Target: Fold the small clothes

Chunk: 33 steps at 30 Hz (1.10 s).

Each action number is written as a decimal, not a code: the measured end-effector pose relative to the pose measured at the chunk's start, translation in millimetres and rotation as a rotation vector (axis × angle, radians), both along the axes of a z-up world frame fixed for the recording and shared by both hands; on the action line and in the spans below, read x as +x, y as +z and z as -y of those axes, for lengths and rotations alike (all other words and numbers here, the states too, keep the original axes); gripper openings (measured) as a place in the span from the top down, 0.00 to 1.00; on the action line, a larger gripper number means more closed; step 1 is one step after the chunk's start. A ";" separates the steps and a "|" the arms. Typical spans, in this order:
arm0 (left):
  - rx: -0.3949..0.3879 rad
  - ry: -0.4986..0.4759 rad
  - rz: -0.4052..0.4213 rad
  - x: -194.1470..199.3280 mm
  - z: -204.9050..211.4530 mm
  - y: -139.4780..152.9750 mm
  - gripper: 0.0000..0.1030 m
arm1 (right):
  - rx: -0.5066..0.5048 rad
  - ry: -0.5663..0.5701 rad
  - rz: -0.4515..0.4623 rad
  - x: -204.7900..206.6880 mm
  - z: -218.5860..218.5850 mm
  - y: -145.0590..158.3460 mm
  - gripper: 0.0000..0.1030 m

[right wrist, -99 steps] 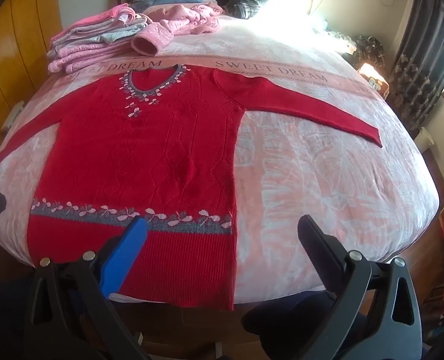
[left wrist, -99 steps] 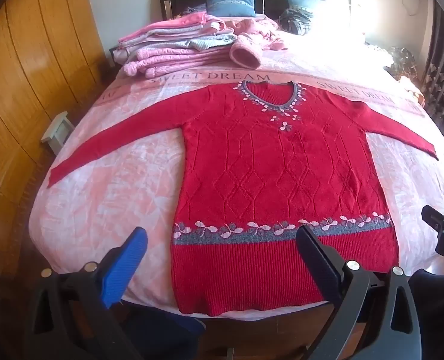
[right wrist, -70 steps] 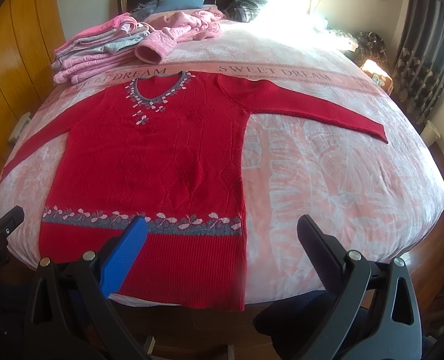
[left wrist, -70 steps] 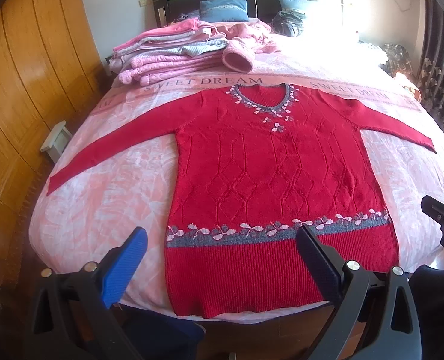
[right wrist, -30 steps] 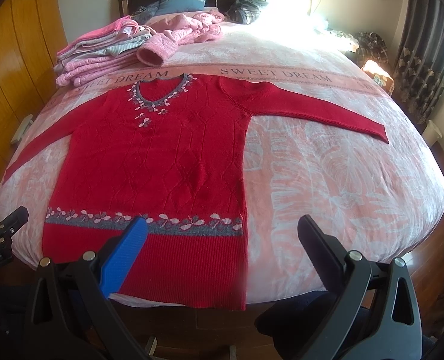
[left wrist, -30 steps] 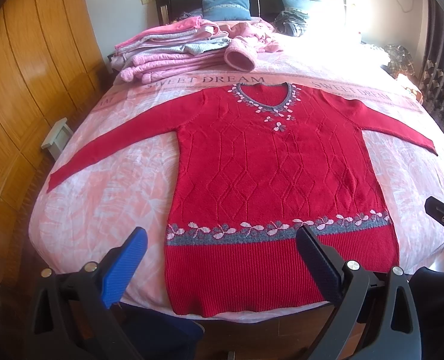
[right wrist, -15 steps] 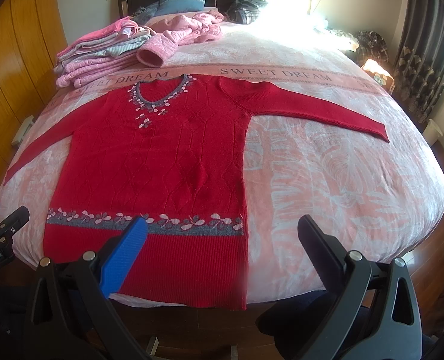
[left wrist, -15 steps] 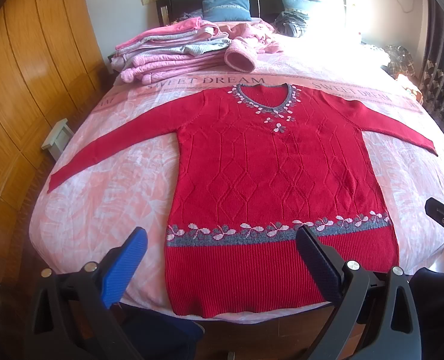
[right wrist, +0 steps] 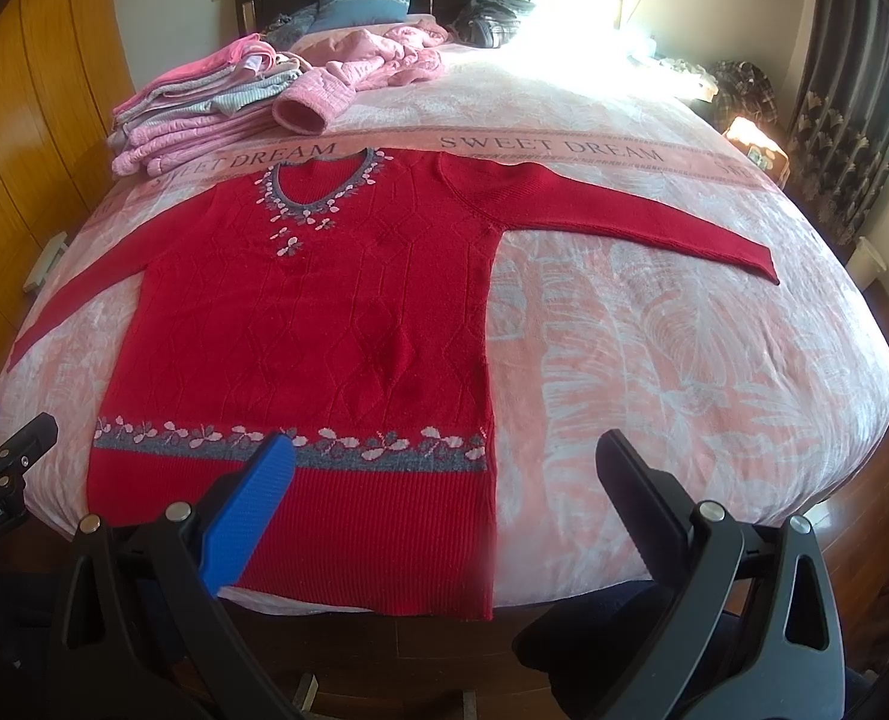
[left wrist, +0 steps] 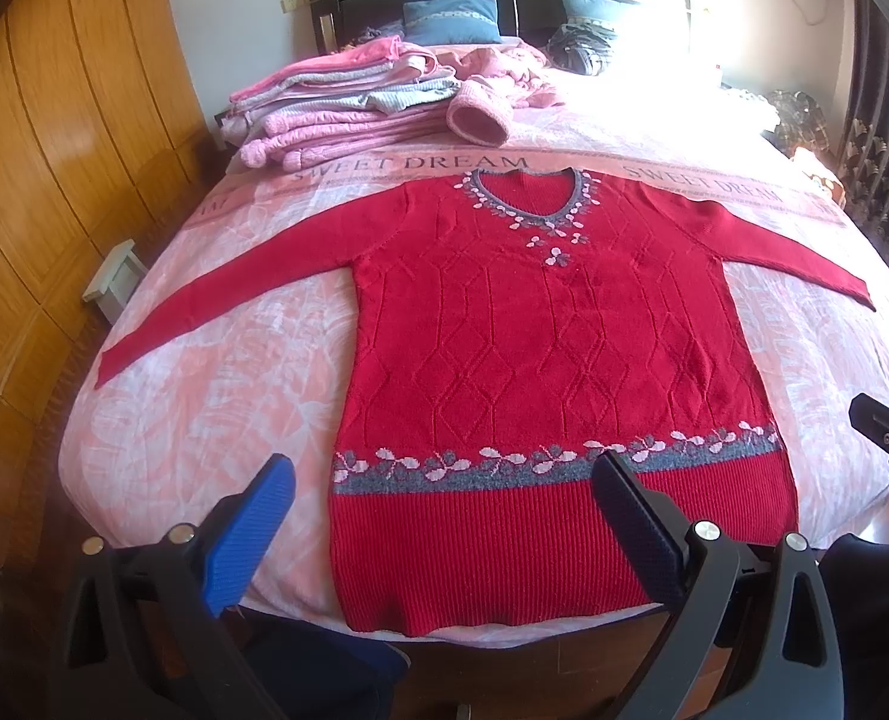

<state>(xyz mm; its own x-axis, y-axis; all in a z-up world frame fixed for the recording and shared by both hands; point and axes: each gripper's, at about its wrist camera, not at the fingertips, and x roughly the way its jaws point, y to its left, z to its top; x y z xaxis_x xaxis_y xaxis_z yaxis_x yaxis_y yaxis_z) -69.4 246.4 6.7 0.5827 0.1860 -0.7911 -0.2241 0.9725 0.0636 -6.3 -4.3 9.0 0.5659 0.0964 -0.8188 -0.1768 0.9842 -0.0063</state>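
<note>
Both the left claw (left wrist: 438, 504) and right claw (right wrist: 441, 480) gape wide, holding nothing. Just ahead of them a red sweater (left wrist: 540, 360) lies flat on the bed (right wrist: 684, 360).

Bright daylight, blown-out glare, fisheye edge bending

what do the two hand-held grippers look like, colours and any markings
Both look alike: each hand-held gripper, left and right, is a black plastic clamp-style frame with triangular cut-outs and silver round pivot pins. One finger carries a ribbed blue pad, the other a dark textured pad. Seen from the right wrist view, the left unit bears small white lettering, too small to read surely. No cables or sleeves show.
</note>
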 end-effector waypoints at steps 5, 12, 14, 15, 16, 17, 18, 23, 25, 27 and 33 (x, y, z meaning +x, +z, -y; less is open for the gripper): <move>-0.001 0.001 0.001 0.1 0.0 -0.3 0.04 | 0.003 -0.002 -0.001 0.2 0.4 0.5 0.03; 0.000 -0.009 -0.012 12.4 8.2 -1.5 0.04 | 0.032 -0.016 -0.014 13.9 7.7 1.7 0.03; 0.007 -0.013 -0.019 20.9 12.0 -2.2 0.04 | 0.049 -0.028 -0.010 23.6 12.6 2.5 0.03; 0.016 -0.012 -0.018 25.6 14.1 -2.2 0.04 | 0.050 -0.037 -0.002 28.9 15.3 3.0 0.03; 0.030 -0.009 -0.016 30.6 16.0 -1.9 0.04 | 0.045 -0.040 0.003 35.5 17.6 3.2 0.03; 0.047 -0.008 -0.011 36.3 17.7 -1.4 0.04 | 0.031 -0.048 -0.001 43.0 20.5 2.7 0.03; 0.063 -0.005 -0.005 42.2 18.8 -0.9 0.04 | 0.019 -0.066 -0.008 51.0 24.3 1.6 0.03; 0.037 0.029 -0.037 78.7 18.4 -2.7 0.04 | 0.089 -0.191 -0.121 100.5 65.2 -11.3 0.03; -0.009 0.046 -0.057 93.9 17.8 -4.5 0.04 | 0.100 -0.246 -0.142 123.5 87.1 -16.8 0.03; -0.037 0.048 -0.071 113.0 21.2 -6.2 0.04 | 0.073 -0.282 -0.145 148.8 108.3 -22.6 0.03; -0.019 0.037 -0.042 166.8 38.5 -13.6 0.04 | 0.040 -0.402 -0.169 215.9 187.5 -50.0 0.03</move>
